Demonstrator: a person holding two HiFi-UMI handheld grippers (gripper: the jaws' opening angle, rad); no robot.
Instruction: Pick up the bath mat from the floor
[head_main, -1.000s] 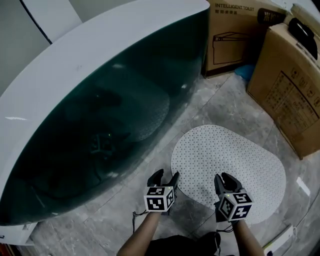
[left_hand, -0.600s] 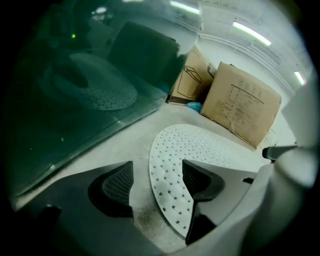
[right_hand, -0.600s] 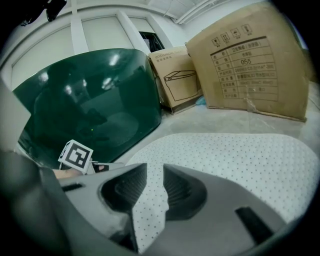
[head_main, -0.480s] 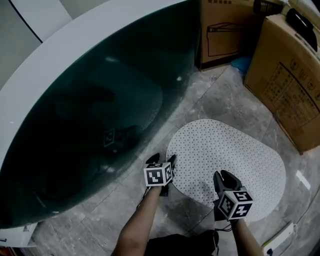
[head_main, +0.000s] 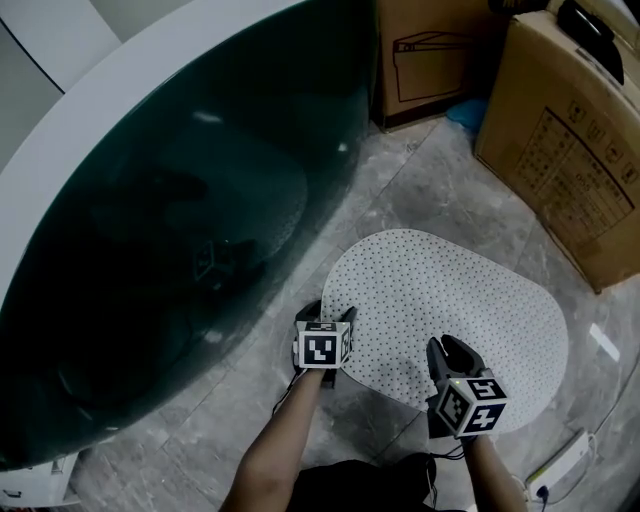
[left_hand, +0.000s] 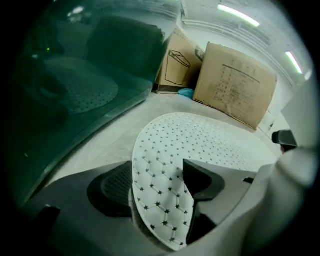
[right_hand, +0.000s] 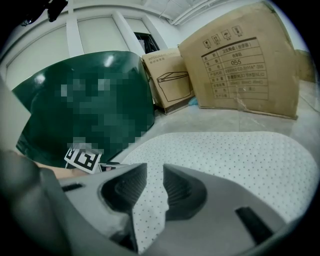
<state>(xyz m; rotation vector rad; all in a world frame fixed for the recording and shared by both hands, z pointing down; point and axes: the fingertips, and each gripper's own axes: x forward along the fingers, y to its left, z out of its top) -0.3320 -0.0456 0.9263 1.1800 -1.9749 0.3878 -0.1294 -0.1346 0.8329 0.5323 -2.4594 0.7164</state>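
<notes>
The bath mat (head_main: 450, 300) is a white oval with small dark dots, flat on the grey stone floor beside the tub. My left gripper (head_main: 326, 318) is down at its near left edge. In the left gripper view that edge of the mat (left_hand: 162, 190) curls up between the jaws and shows its hexagon underside. The jaws have just been opening and stand wide, with the pads (left_hand: 114, 187) clear of it. My right gripper (head_main: 452, 352) is at the near edge. In the right gripper view a strip of mat (right_hand: 150, 205) fills the narrow gap between its pads.
A dark green bathtub (head_main: 170, 210) with a white rim runs along the left. Cardboard boxes stand at the back (head_main: 430, 50) and along the right (head_main: 560, 140), with a blue item (head_main: 466, 112) between them. A white power strip (head_main: 560, 466) lies at the near right.
My left gripper has moved forward and down from the bare floor to the mat's near left edge. The right gripper has stayed at the near edge.
</notes>
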